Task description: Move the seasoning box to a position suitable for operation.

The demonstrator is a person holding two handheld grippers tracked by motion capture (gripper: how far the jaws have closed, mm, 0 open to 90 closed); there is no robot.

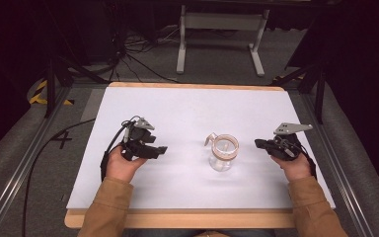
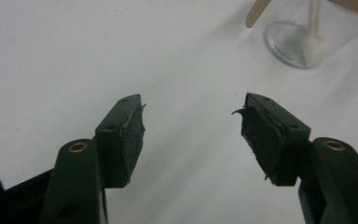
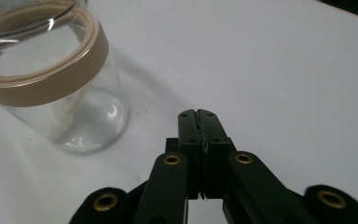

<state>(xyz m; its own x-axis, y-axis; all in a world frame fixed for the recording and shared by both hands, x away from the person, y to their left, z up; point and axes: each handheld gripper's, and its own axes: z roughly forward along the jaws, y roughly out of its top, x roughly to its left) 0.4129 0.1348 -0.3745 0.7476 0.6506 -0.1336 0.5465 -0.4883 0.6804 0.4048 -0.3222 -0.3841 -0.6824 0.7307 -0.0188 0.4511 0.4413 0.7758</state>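
A: Starting at your left, what do you have?

B: Your left hand (image 1: 123, 165) holds the black two-jaw left gripper (image 1: 159, 150) low over the white table cover (image 1: 187, 108), its jaws spread wide with bare cover between them. In the left gripper view the pads (image 2: 131, 140) look frayed at the edges.

A: And in the middle?

B: The clear glass jar with a tan band round its rim (image 1: 223, 153) stands upright on the cover, about midway between your two grippers and apart from both. A tan tab sticks out from its rim on the far left; I cannot tell what it is. The left gripper view cuts the jar off at the top right corner, so you see its base and a pale stem inside it, hard to make out.

A: The right side?

B: Your right hand (image 1: 296, 165) holds the right gripper (image 1: 258, 143), jaws pressed together on nothing, pointing toward the jar. In the right gripper view the jar sits ahead and to the left of the tips, near but not touching, its left part cropped.
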